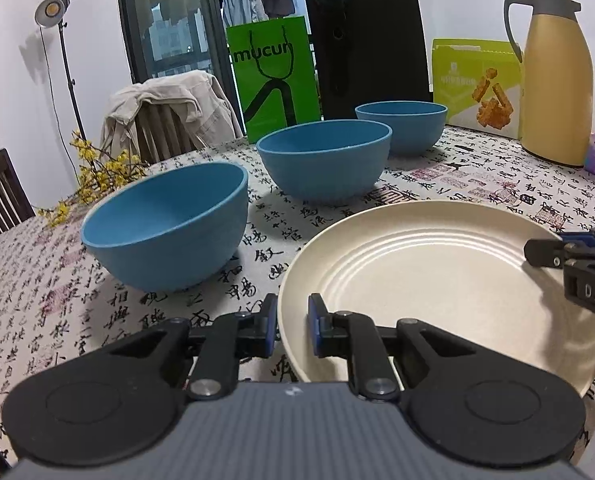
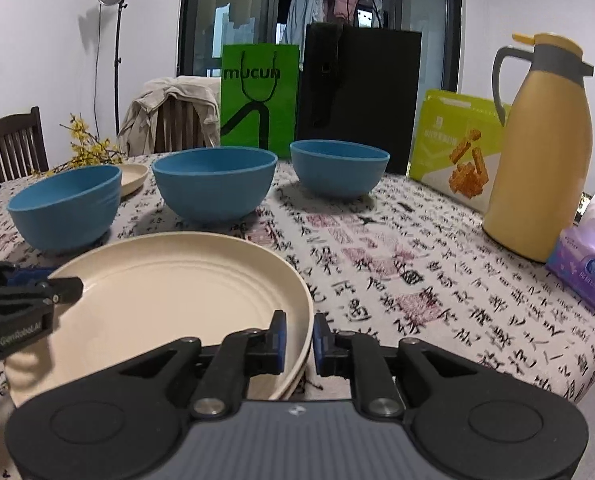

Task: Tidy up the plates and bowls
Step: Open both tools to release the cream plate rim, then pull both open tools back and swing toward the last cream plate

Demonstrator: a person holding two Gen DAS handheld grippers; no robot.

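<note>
On the surface [image 1: 437, 184], both hand-held grippers pinch one cream plate [image 1: 437, 280]
Left hand-held gripper [image 1: 292, 330] and right hand-held gripper [image 2: 299, 344] clamp its rim; three blue bowls [image 1: 325, 160] sit apart, not stacked yet

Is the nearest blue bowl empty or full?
Empty: the nearest blue bowl stands upright, and the part of its inside that shows is bare.

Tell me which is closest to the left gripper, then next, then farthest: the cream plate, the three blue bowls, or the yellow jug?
1. Cream plate, pinched at its rim by the left gripper.
2. Three blue bowls, beyond, toward the left.
3. Yellow jug, far right.
</note>
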